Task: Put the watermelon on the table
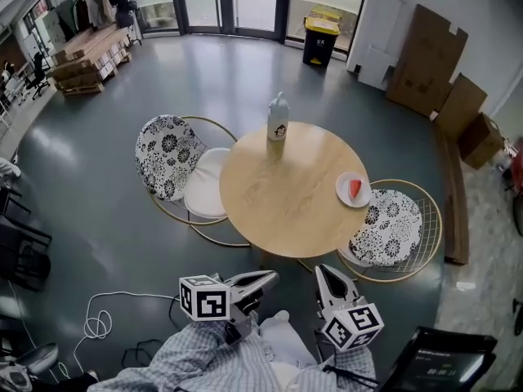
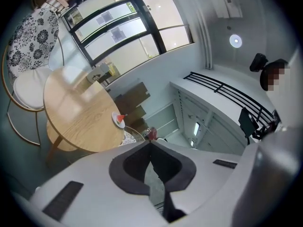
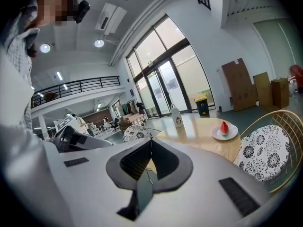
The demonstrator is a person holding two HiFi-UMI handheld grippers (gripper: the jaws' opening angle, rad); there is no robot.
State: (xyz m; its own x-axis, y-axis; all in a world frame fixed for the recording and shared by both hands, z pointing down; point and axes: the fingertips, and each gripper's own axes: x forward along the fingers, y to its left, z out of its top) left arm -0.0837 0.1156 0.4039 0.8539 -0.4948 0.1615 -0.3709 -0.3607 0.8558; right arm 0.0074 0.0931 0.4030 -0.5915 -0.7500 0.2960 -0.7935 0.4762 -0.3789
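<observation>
Watermelon [image 1: 355,189] sits on a white plate [image 1: 342,191] at the right edge of the round table [image 1: 278,194], mid-frame. We hold the left gripper [image 1: 270,277] and right gripper [image 1: 322,271] at the bottom, below the table, jaws together on nothing.

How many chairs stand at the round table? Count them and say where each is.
2. The left chair sits at the table's left edge; the right chair at its lower right, by the plate. The table's near side is partly hidden.
</observation>
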